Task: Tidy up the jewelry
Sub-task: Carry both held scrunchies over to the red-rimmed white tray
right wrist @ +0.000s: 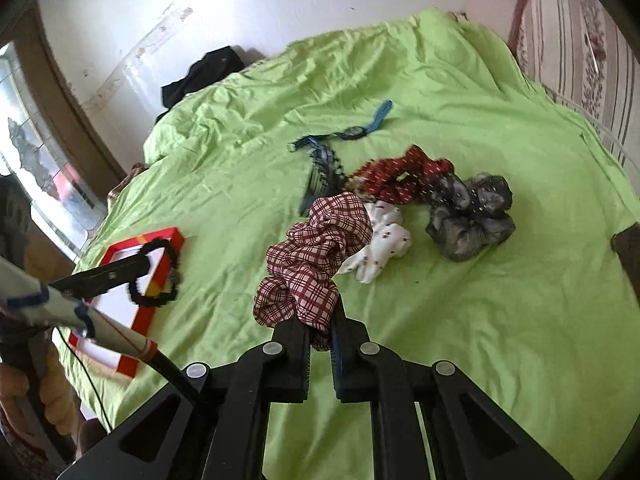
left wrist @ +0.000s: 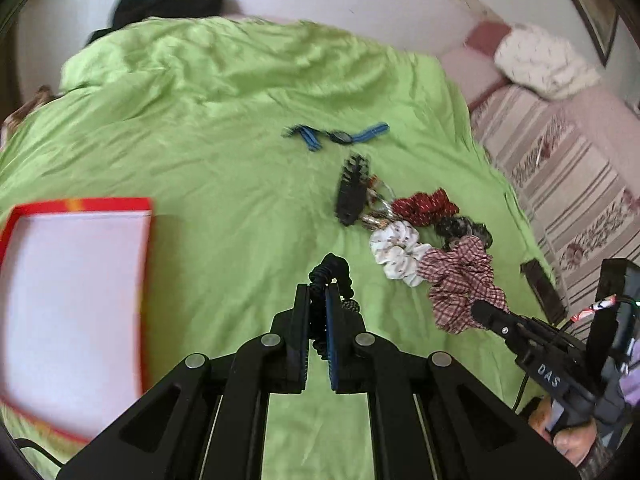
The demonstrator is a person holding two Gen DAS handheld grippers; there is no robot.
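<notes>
My left gripper (left wrist: 319,294) is shut on a black coiled hair tie (left wrist: 330,270), held above the green bedspread (left wrist: 224,152); in the right wrist view the left gripper (right wrist: 146,266) holds that tie (right wrist: 158,274) over the red-rimmed white box (right wrist: 120,308). The box (left wrist: 72,304) lies at my left. My right gripper (right wrist: 322,322) is shut on a red plaid scrunchie (right wrist: 316,256), which also shows in the left wrist view (left wrist: 460,288). White (left wrist: 396,250), dark red (left wrist: 426,206) and grey (right wrist: 472,216) scrunchies lie beside it.
A black claw clip (left wrist: 352,192), small patterned clips (left wrist: 378,204) and a blue-strapped watch (left wrist: 340,136) lie farther out. A dark phone-like object (left wrist: 542,288) sits at the bed's right edge. A striped sofa (left wrist: 568,168) stands right; black clothing (left wrist: 172,4) lies at the far end.
</notes>
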